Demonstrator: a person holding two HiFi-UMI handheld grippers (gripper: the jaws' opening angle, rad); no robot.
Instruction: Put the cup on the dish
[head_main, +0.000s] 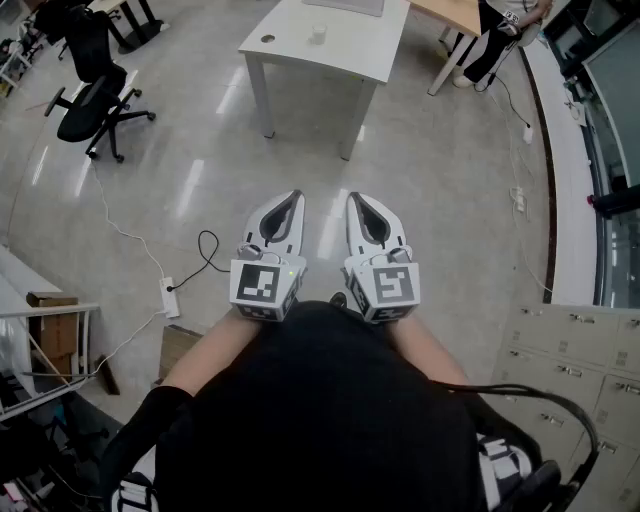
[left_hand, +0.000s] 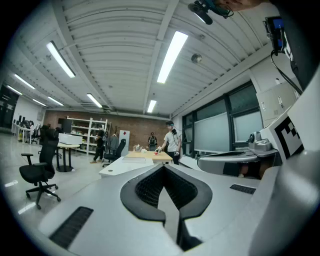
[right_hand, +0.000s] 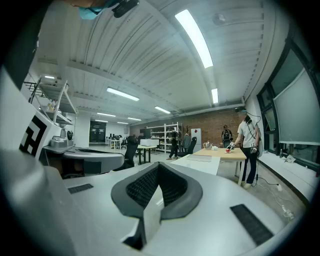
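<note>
A white table (head_main: 330, 45) stands far ahead on the floor. On it is a small clear cup (head_main: 318, 33), and a small dark round thing (head_main: 267, 39) that may be the dish; it is too small to tell. My left gripper (head_main: 296, 197) and right gripper (head_main: 353, 197) are held side by side close to the body, pointing at that table and well short of it. Both are shut with nothing between the jaws, as the left gripper (left_hand: 164, 166) and right gripper (right_hand: 158, 164) show in their own views.
A black office chair (head_main: 95, 95) stands at the left. A power strip (head_main: 170, 297) with cables lies on the floor near my left side. A wooden table (head_main: 455, 12) with a person (head_main: 495, 35) beside it is at the back right. Grey cabinets (head_main: 580, 370) stand at the right.
</note>
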